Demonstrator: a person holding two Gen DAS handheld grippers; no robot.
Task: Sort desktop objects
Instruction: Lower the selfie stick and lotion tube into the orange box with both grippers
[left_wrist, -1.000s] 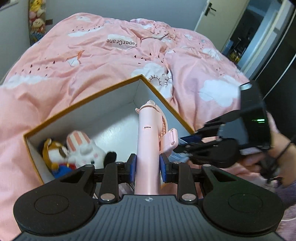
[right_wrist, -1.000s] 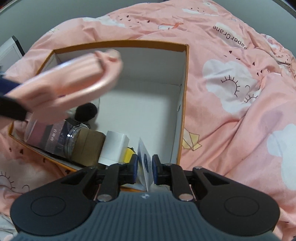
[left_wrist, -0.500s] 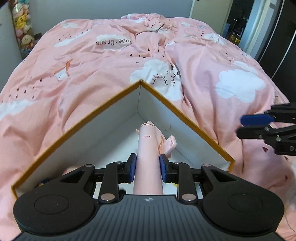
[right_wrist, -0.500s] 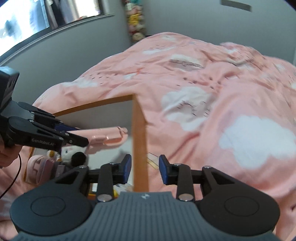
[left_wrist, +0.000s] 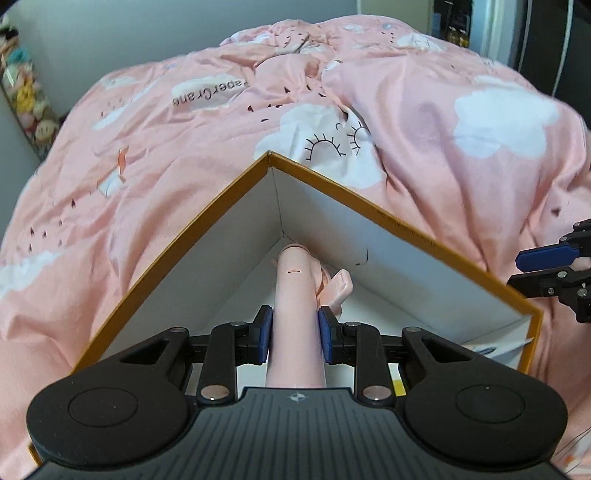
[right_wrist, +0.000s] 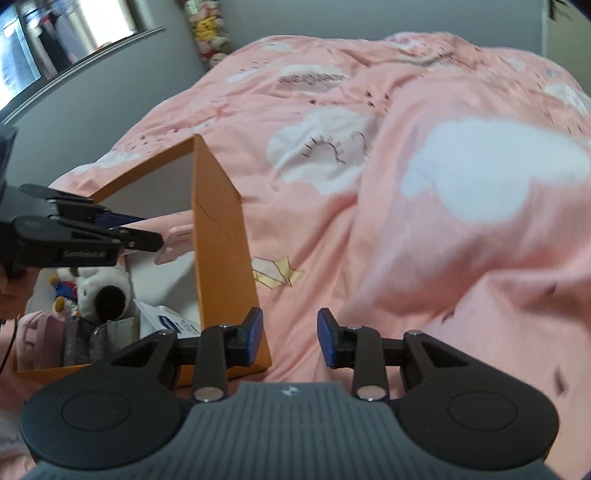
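Left wrist: my left tongs (left_wrist: 294, 325) clamp the pink fan (left_wrist: 295, 295), tip at the box (left_wrist: 406, 230) corner, 12 o'clock; right tongs (right_wrist: 290, 338) gape empty over the bed (right_wrist: 424, 221).

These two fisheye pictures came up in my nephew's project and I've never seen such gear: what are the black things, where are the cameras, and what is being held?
No robot here: a person holds a two-finger hand-held gripper in each hand, each carrying a camera looking along its fingers. In the left view, the left hand-held gripper is shut on a long pink plastic gadget, inside an orange-rimmed white cardboard box on a pink cloud-print duvet. In the right view, the right hand-held gripper is open and holds nothing, beside the box, where a white plush toy lies.
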